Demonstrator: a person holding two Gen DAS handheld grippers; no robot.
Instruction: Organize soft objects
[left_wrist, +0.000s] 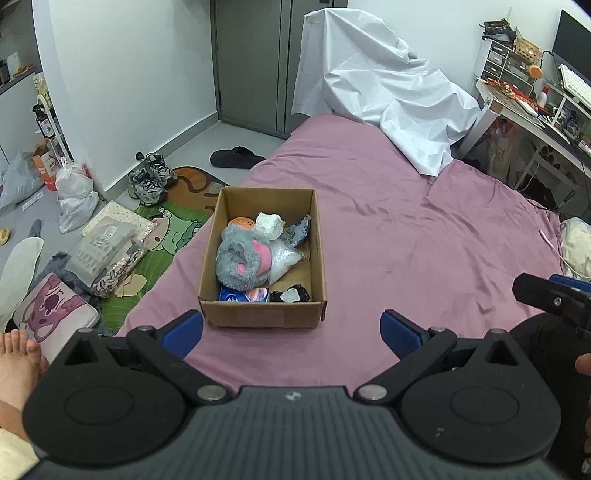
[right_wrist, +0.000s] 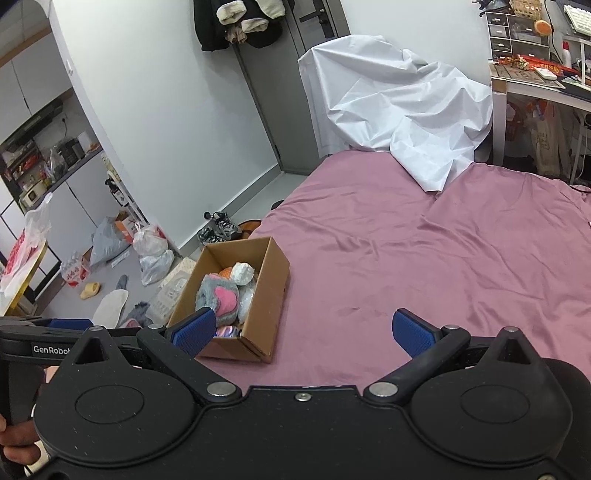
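Observation:
A brown cardboard box (left_wrist: 263, 314) (right_wrist: 271, 273) sits on the pink bed sheet (left_wrist: 406, 236) (right_wrist: 424, 258) near the bed's left edge. Inside lie a grey and pink plush (left_wrist: 243, 258) (right_wrist: 218, 295), a white soft lump (left_wrist: 269, 224) (right_wrist: 242, 272), a clear plastic bag (left_wrist: 284, 260), an orange ball (left_wrist: 242, 222) and small dark and blue items. My left gripper (left_wrist: 291, 332) is open just short of the box, with nothing between its blue pads. My right gripper (right_wrist: 303, 334) is open too, to the right of the box and empty.
A crumpled white sheet (left_wrist: 384, 88) (right_wrist: 406, 110) covers the head of the bed. The floor on the left holds sneakers (left_wrist: 151, 177), plastic bags (left_wrist: 75, 195), packages on a green mat (left_wrist: 173, 225) and a cushion (left_wrist: 55, 310). A cluttered desk (left_wrist: 535, 96) stands at right. A bare foot (left_wrist: 18, 369) shows at lower left.

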